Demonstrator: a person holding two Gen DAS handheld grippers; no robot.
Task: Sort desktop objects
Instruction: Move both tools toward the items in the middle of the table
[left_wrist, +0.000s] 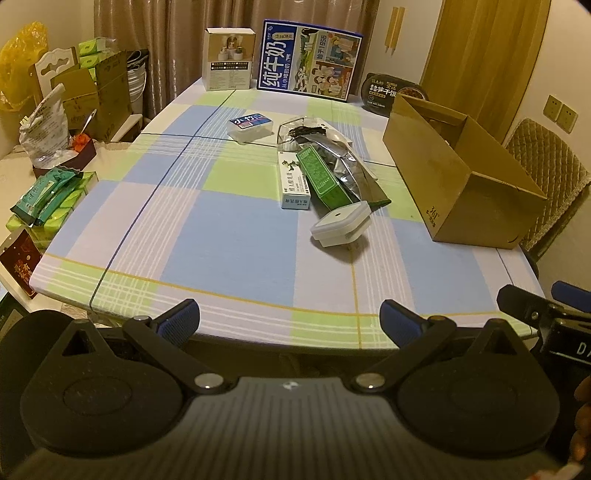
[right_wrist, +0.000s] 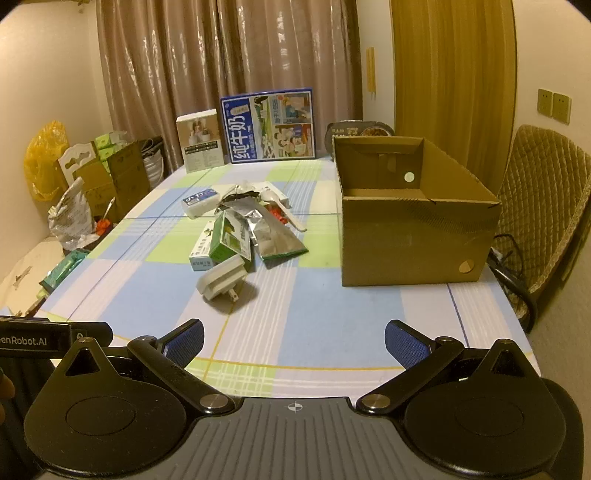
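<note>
Both the left tongs (left_wrist: 290, 314) and the right tongs (right_wrist: 293, 338) hang released and empty over the near edge of the surface (left_wrist: 229, 243). The clutter, with a white plug adapter (right_wrist: 221, 278) nearest, lies mid-surface, left of the open cardboard box (right_wrist: 413, 236), probably its destination.

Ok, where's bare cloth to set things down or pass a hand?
Free: the near half of the tablecloth, between the white plug adapter and the table's front edge, and the strip between the pile and cardboard box. Crowded: the pile itself.
</note>
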